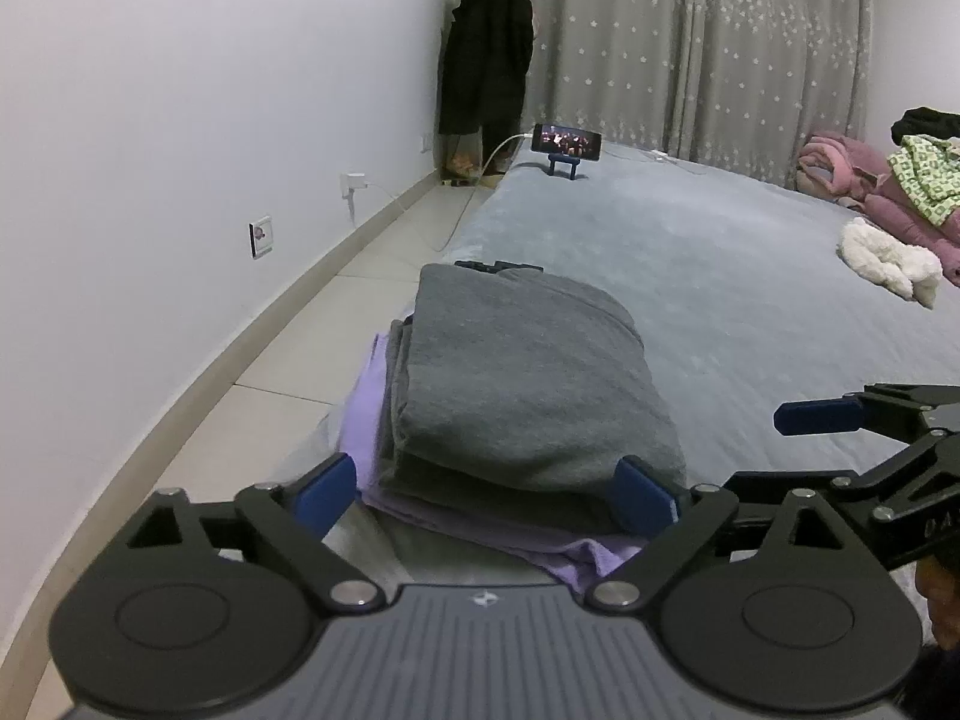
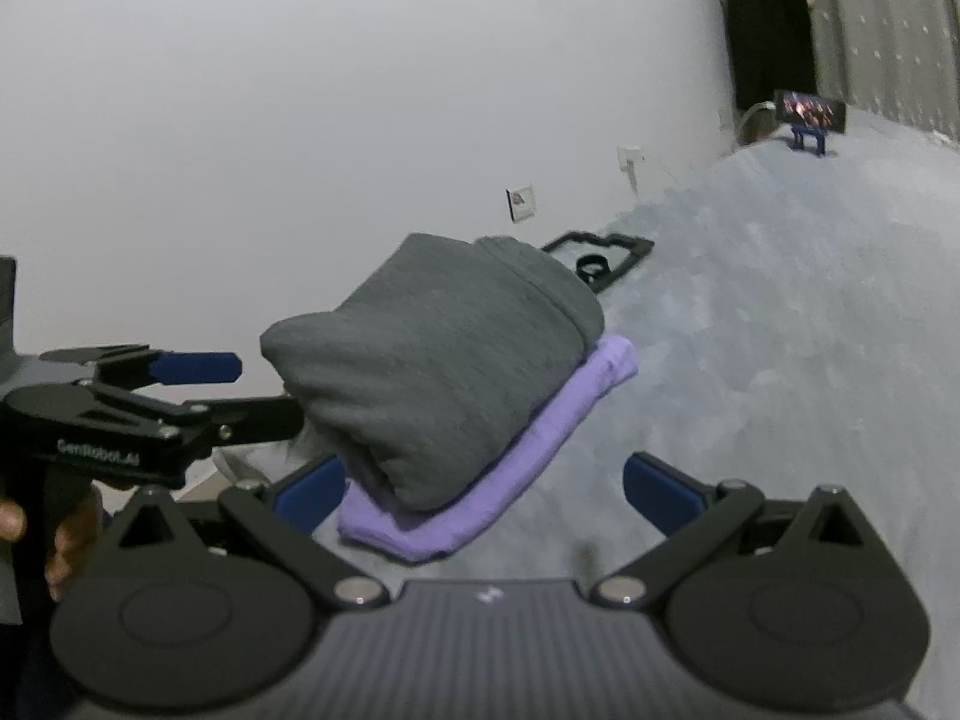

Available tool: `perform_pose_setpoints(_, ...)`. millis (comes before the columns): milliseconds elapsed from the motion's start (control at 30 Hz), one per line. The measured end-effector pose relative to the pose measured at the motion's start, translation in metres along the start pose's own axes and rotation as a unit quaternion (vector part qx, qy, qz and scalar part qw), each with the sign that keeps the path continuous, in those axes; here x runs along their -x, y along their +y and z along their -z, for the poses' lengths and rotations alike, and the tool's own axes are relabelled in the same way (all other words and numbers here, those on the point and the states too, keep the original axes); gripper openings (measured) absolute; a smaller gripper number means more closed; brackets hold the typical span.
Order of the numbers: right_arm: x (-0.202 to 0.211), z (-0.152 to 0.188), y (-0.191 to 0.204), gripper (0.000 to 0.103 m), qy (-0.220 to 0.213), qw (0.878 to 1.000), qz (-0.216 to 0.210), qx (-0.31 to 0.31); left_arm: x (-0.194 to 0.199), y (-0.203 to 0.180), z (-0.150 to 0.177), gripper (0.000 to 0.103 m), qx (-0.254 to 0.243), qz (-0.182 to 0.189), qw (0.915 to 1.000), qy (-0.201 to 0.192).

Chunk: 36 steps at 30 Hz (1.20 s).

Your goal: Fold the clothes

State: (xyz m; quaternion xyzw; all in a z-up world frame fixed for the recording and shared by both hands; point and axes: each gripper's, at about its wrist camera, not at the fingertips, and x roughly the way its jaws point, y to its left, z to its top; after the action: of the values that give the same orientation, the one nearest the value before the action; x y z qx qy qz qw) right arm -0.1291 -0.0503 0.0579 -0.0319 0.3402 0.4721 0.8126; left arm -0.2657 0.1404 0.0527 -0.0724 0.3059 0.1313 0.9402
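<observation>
Grey-blue bed (image 1: 720,276) across most of both views, white wall (image 1: 180,120) and tiled floor (image 1: 336,324) along its left side, starred curtain (image 1: 720,48) at the far end. Dark coat (image 1: 486,48) hanging in the corner beside that curtain. Pink bedding (image 1: 864,180) heaped at the bed's far right, with a green patterned garment (image 1: 924,180) on top and a white fluffy piece (image 1: 888,261) just beside. Folded grey garment (image 1: 522,378) stacked on a folded lilac one (image 2: 510,468) near the bed's left edge, lilac edges showing beneath. Left gripper (image 1: 486,495) right at the stack's near end, blue pads spread wide on either side of the grey fold, not clamped. Right gripper (image 2: 486,489) likewise wide apart, at the stack's near corner, nothing between its pads; seen from the left view as a blue-tipped finger low over the bed. Hand (image 2: 66,546) partly visible on the left gripper's handle. Black frame-like object (image 2: 600,255) flat behind the stack. Phone (image 1: 567,141) on a small stand at the far end, screen lit, white cable running toward a wall plug (image 1: 353,183).
</observation>
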Motion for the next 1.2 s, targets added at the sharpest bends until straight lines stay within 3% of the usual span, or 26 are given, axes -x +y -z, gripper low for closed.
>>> perform_pose_setpoints(167, -0.001, -0.001, -0.002, 0.103, 0.005, 1.0, -0.003, -0.017, -0.004, 0.001, 0.002, 0.103, 0.005, 0.0, 0.9998, 0.019)
perform_pose_setpoints(600, -0.017, 0.005, 0.005, 0.103, 0.03, 0.999, 0.012, -0.018, -0.015, 0.001, 0.005, 0.103, 0.005, -0.04, 0.9982, 0.045)
perform_pose_setpoints(1200, -0.021, 0.008, 0.004, 0.103, 0.032, 0.999, 0.029, -0.015, -0.02, -0.001, 0.006, 0.103, -0.003, -0.07, 0.9957, 0.061)
